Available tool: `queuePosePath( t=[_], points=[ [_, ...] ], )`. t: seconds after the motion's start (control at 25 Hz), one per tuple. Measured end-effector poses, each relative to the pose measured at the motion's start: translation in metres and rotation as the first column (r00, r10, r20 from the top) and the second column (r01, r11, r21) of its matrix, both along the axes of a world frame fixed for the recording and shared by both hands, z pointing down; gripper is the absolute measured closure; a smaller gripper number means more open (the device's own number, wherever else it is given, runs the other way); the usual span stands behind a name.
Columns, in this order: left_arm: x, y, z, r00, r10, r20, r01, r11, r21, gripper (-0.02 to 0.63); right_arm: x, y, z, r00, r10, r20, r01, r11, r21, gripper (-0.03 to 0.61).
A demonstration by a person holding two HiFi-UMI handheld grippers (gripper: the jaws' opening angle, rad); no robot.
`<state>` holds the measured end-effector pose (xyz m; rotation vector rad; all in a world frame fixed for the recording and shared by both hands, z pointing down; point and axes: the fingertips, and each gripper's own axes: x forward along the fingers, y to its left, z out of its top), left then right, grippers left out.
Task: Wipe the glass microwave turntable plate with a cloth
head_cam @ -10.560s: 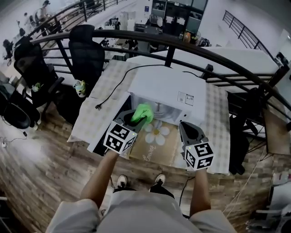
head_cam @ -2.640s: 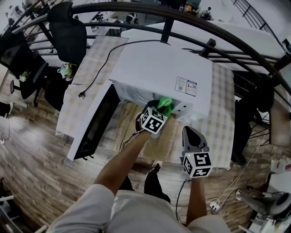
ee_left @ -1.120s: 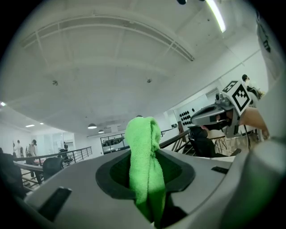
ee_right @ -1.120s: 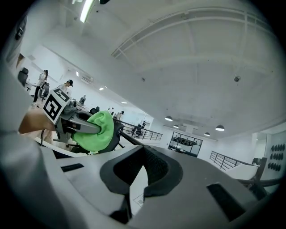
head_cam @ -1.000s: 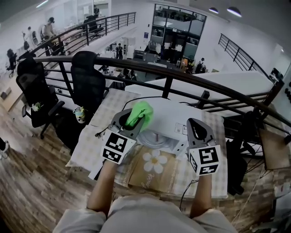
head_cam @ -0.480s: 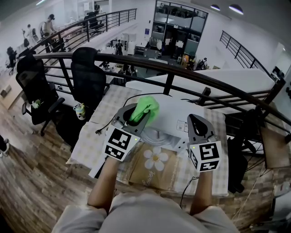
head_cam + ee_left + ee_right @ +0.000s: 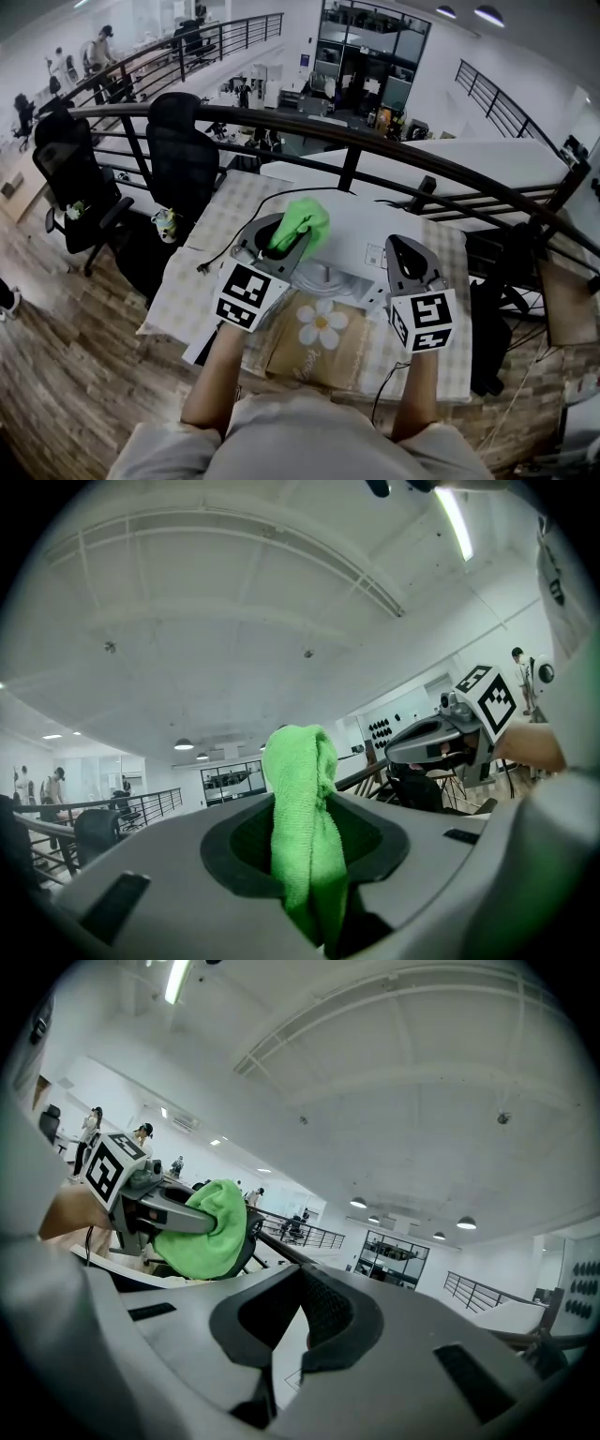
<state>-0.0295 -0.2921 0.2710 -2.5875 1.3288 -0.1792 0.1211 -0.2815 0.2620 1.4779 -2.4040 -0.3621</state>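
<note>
My left gripper [image 7: 284, 236] is shut on a bright green cloth [image 7: 302, 221], held up over the front of the white microwave [image 7: 361, 230]. In the left gripper view the cloth [image 7: 300, 827] hangs pinched between the jaws and points up at the ceiling. The glass turntable plate [image 7: 323, 277] shows only partly, as a pale round shape in the open cavity below the grippers. My right gripper [image 7: 404, 249] is shut on nothing, raised to the right of the cavity, level with the left one. The right gripper view shows its jaws [image 7: 302, 1330] closed, with the cloth [image 7: 202, 1232] off to the left.
The microwave stands on a table with a checked cloth [image 7: 192, 272]; its door [image 7: 202, 349] hangs open at the front left. A tan mat with a white flower [image 7: 322, 330] lies before it. A black cable [image 7: 239, 239] runs left. Black chairs [image 7: 183, 141] and a railing [image 7: 394, 150] stand behind.
The left gripper has come out of the microwave cavity with the cloth and now hangs raised above it. Over the last second both grippers have barely shifted.
</note>
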Motion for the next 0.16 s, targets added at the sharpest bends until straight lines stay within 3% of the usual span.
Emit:
queuePosePath(
  t=[0.16],
  points=[
    [-0.0010, 0.0010, -0.0001, 1.000, 0.004, -0.008, -0.004, 1.000, -0.006, 0.471, -0.0033, 0.0004, 0.0008, 1.000, -0.005, -0.009, 0.005, 1.000, -0.002, 0.565]
  ],
)
